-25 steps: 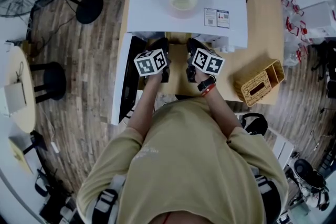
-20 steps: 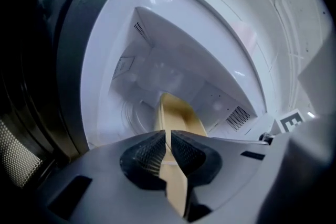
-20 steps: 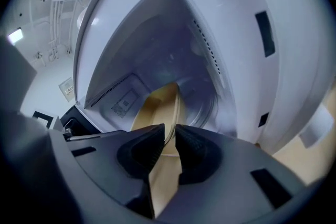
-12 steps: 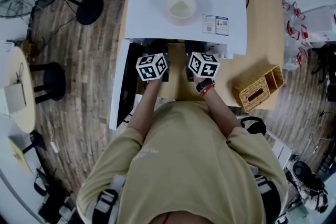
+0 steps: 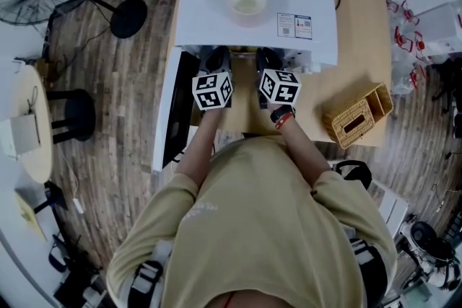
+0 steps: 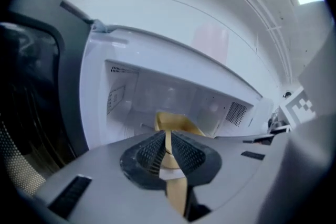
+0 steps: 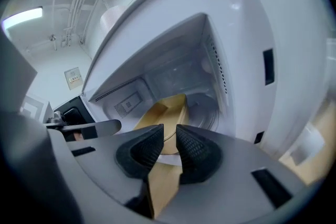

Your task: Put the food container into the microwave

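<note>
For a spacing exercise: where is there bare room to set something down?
Bare tabletop lies between the microwave's right side and the wicker basket. The microwave top left of the bowl is free. The cavity mouth is crowded: the left gripper and right gripper hold the food container there.

Microwave (image 5: 202,18) on table (image 5: 361,11), door (image 5: 170,108) open leftward, basket (image 5: 357,114) to its right — food container (image 7: 159,112) partly in cavity.
</note>
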`<state>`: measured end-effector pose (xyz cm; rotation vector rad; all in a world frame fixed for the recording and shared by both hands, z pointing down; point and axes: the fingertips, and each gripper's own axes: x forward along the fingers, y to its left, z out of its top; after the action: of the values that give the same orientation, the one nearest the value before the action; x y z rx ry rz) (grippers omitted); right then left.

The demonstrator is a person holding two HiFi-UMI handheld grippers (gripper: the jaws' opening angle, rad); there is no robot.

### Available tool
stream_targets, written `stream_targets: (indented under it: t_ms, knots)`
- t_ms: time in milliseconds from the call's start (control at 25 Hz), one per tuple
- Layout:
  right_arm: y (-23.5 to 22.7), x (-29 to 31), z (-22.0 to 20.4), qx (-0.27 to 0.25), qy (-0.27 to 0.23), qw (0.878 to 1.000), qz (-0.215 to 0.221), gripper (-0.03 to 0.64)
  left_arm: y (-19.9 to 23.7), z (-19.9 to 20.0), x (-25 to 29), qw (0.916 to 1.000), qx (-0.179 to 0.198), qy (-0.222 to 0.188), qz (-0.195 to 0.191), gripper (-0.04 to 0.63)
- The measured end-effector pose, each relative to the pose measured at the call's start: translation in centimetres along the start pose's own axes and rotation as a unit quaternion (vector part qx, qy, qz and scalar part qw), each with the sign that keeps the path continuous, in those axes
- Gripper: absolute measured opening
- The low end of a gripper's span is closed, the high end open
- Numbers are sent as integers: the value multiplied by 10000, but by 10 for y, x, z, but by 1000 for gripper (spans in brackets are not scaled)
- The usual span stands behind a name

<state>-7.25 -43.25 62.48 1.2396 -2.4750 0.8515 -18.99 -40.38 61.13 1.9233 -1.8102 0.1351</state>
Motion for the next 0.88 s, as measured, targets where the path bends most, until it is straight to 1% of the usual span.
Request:
stream_targets:
  t_ms: [360,520,880]
  knots:
    - [25,-62,-15,-114,-209,9996,-163,68,-21,-14,-63,9996,187,-27,-219,45]
    - [37,-94,-31,-149,-291,9992,-215,59,-36,-22,-96,9990,259,-86,-367,44]
    - [71,-173,-73,-277,-448,9979,-379,34,-56,-52,-179,9982,265,-148,-512,31]
